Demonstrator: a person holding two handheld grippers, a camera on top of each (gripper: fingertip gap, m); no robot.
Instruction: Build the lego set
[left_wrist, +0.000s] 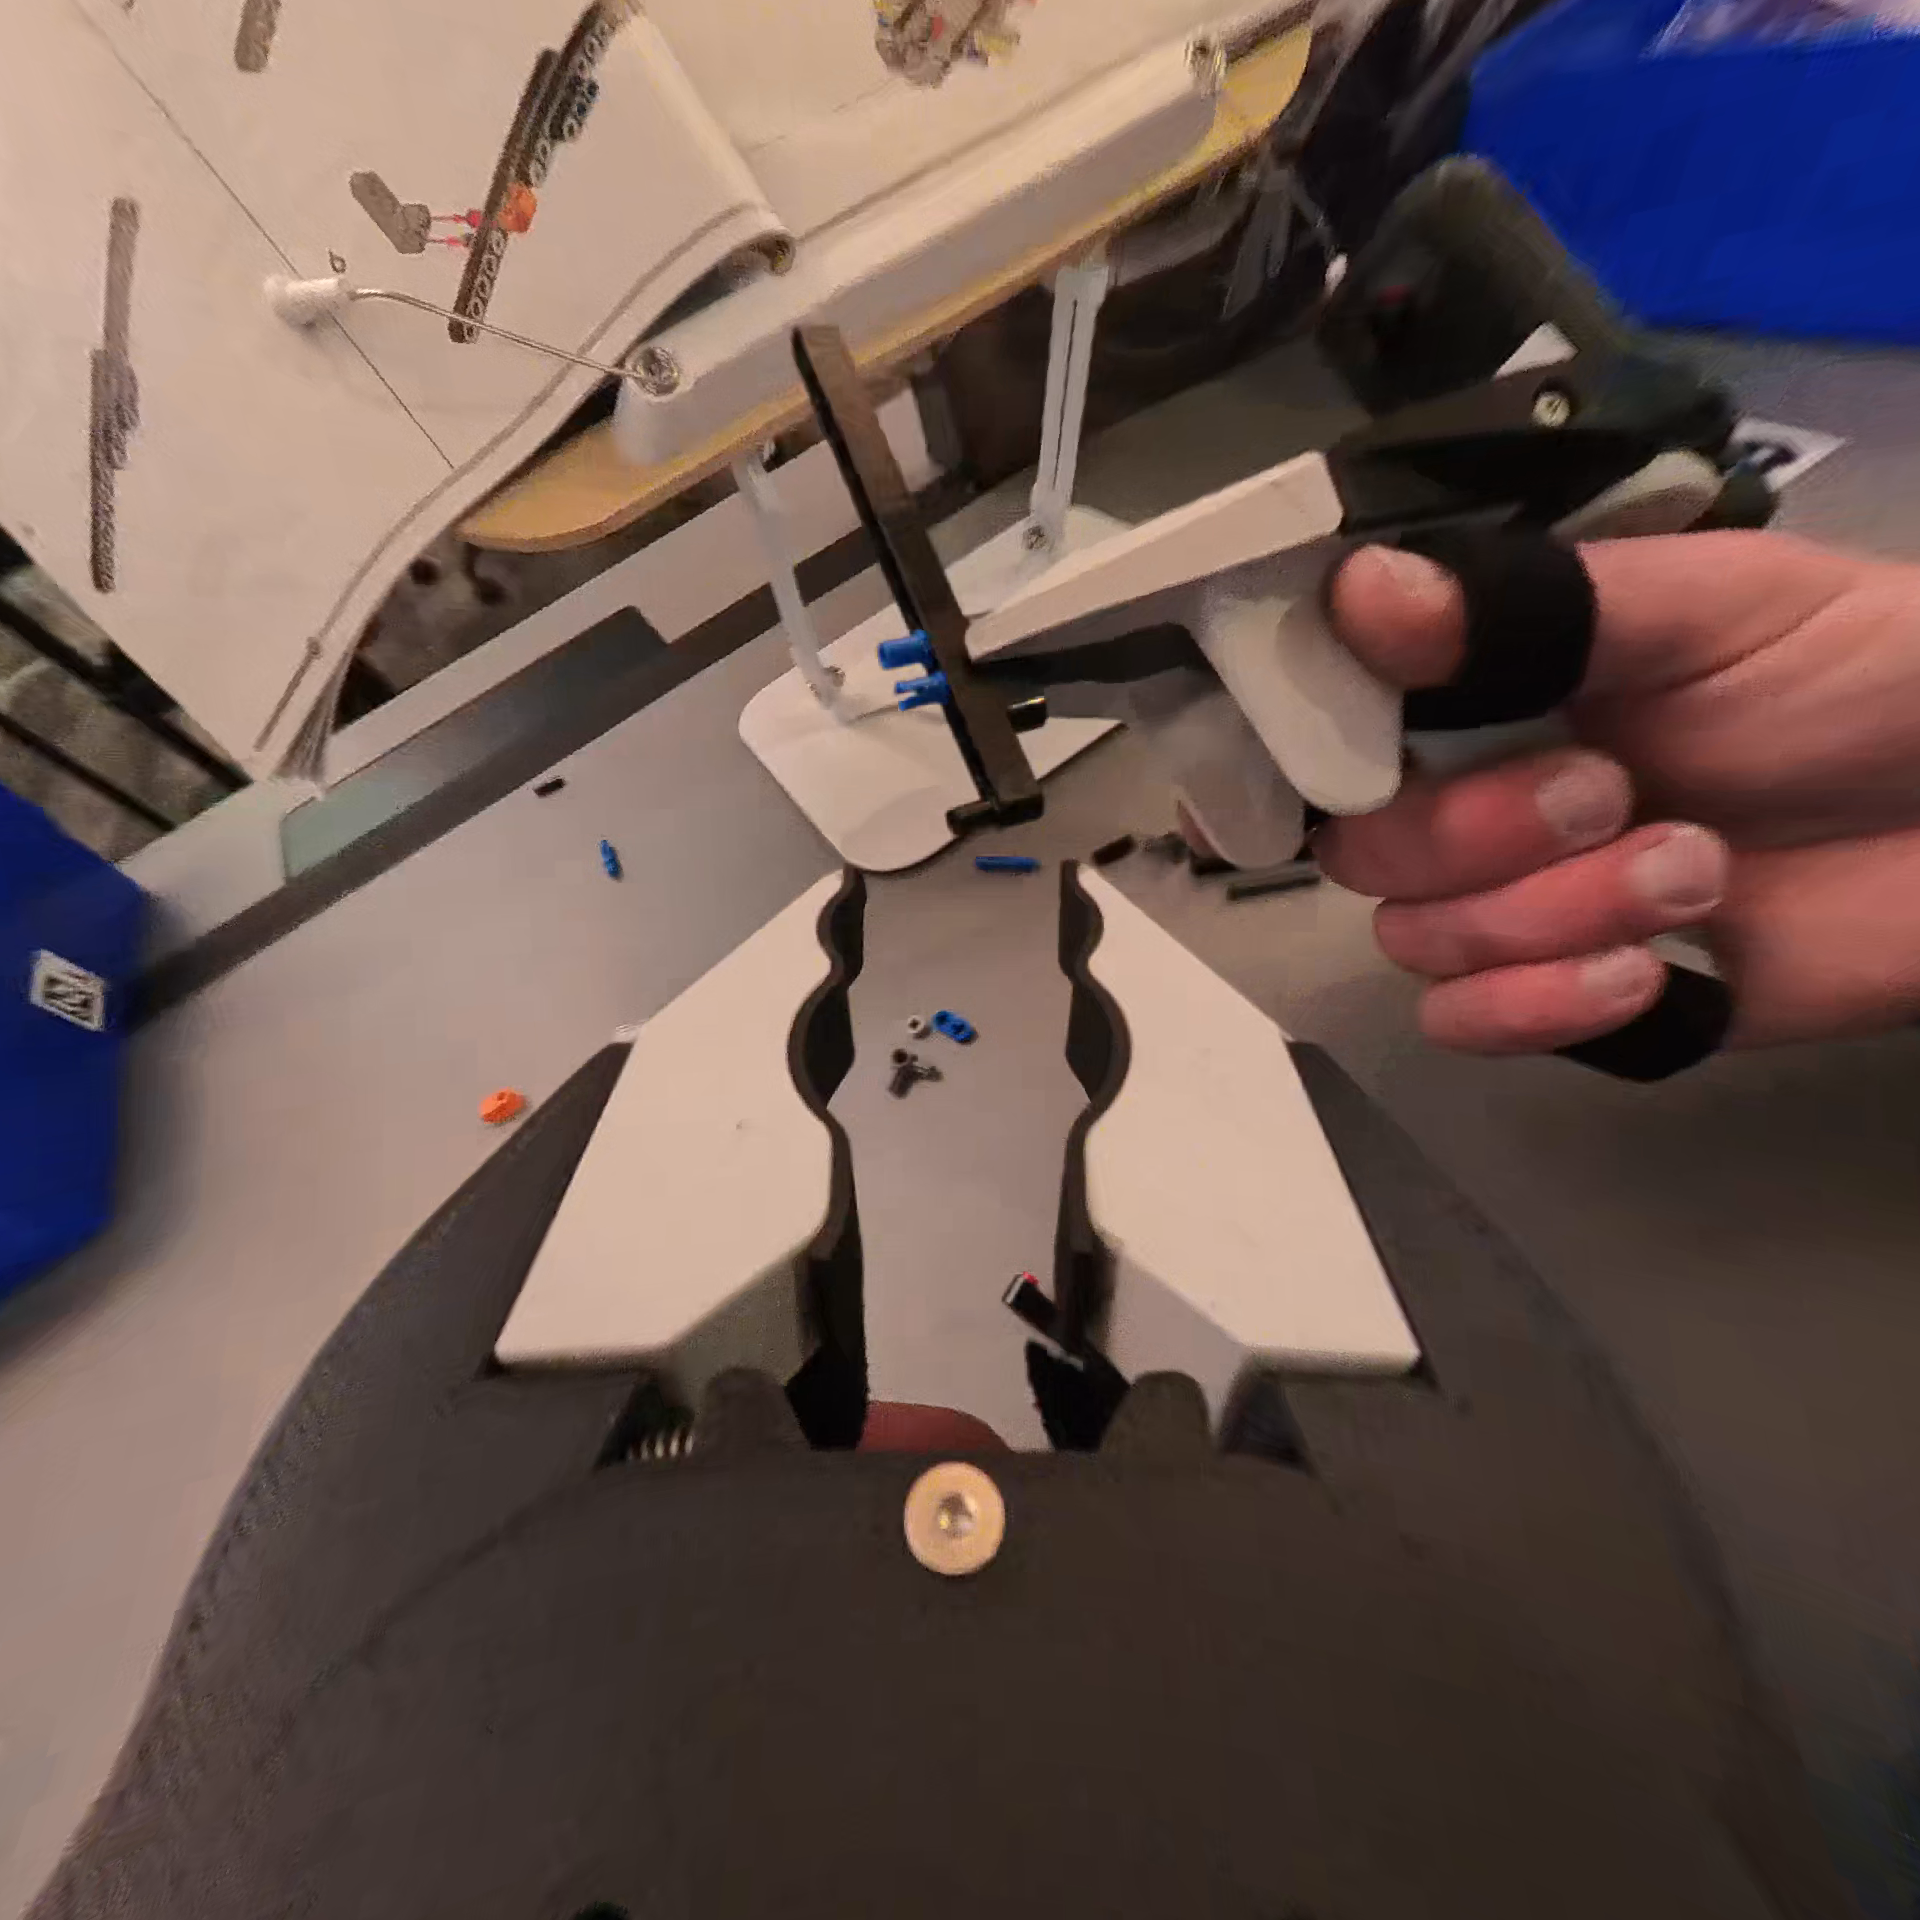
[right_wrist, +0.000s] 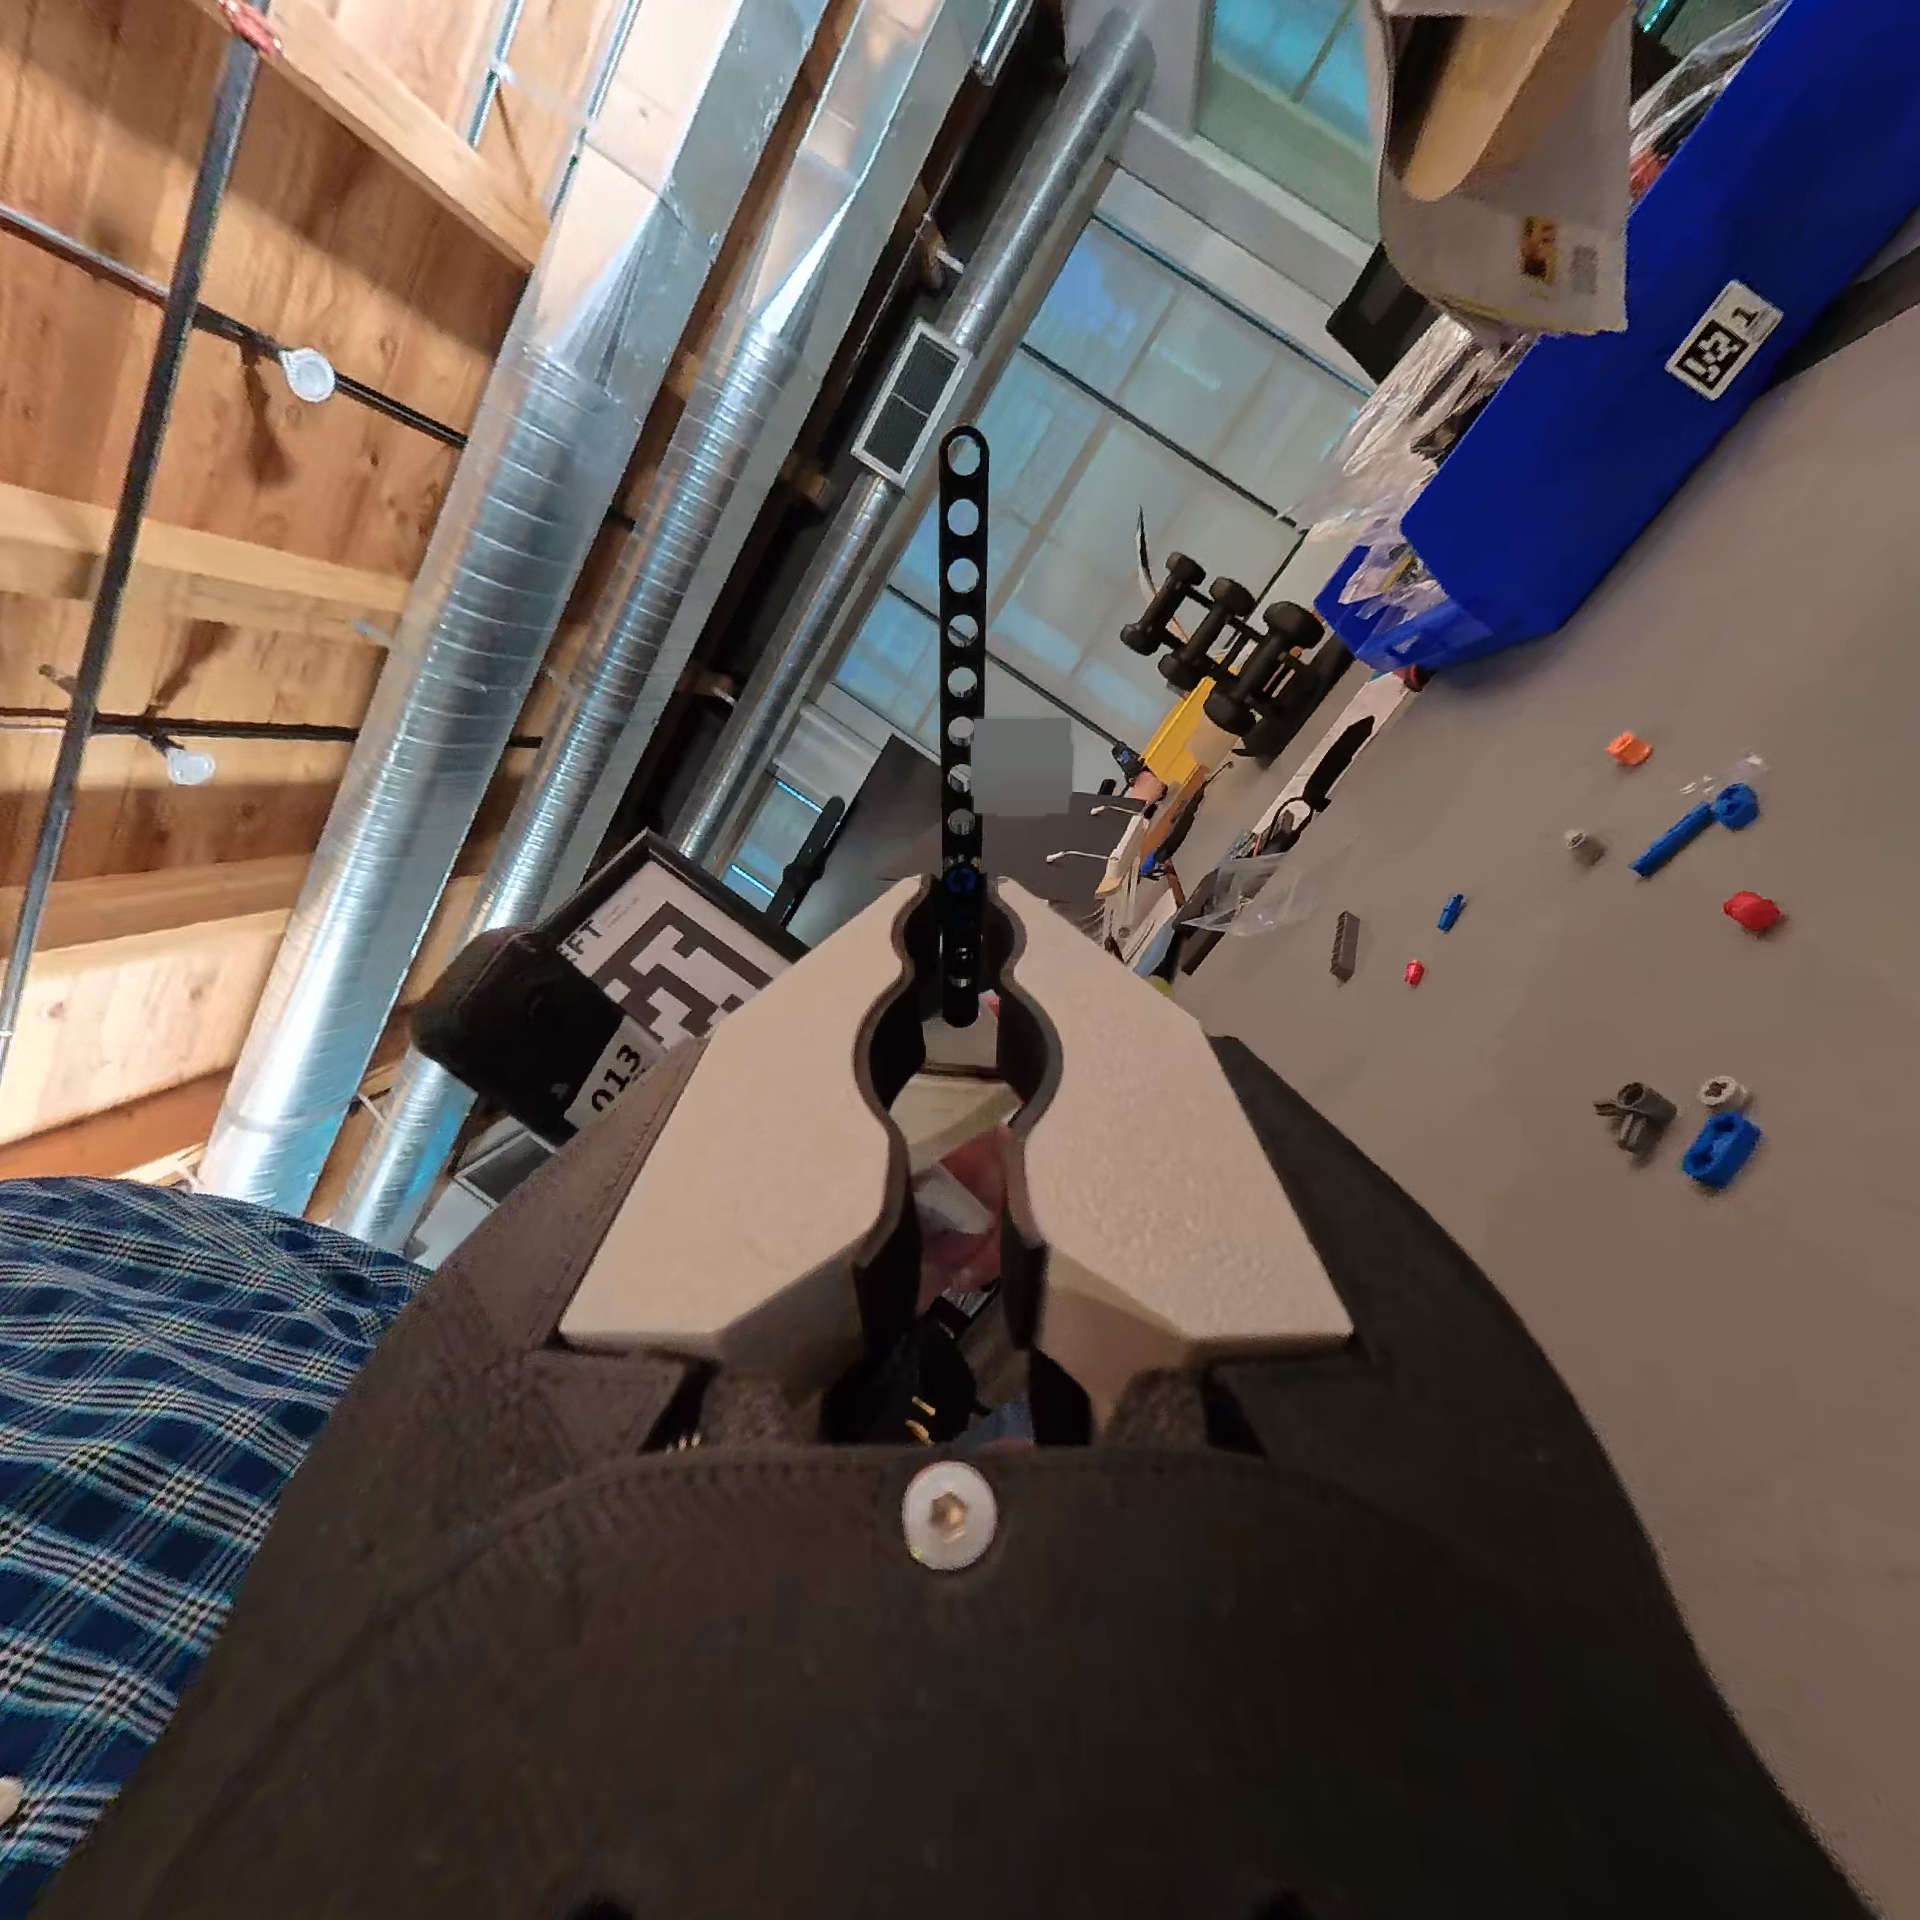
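The right gripper (right_wrist: 961, 940) clamps a black beam (right_wrist: 961, 665), hiding its lower holes. Two blue pins (left_wrist: 914, 670) show on it. The left gripper (left_wrist: 961, 894) gapes, holding nothing.

Grey table (left_wrist: 343, 1039) with a white stand base (left_wrist: 831, 748) whose thin legs carry a tilted wooden board (left_wrist: 582, 499). Blue bin (right_wrist: 1621, 416) bearing a square marker tag (right_wrist: 1720, 348) at the table's far edge; a second blue bin (left_wrist: 52, 1039) at the left. Beyond: wooden ceiling (right_wrist: 260, 260), silver ducts (right_wrist: 582, 520), black dumbbells (right_wrist: 1226, 644), plaid cloth (right_wrist: 135, 1455).
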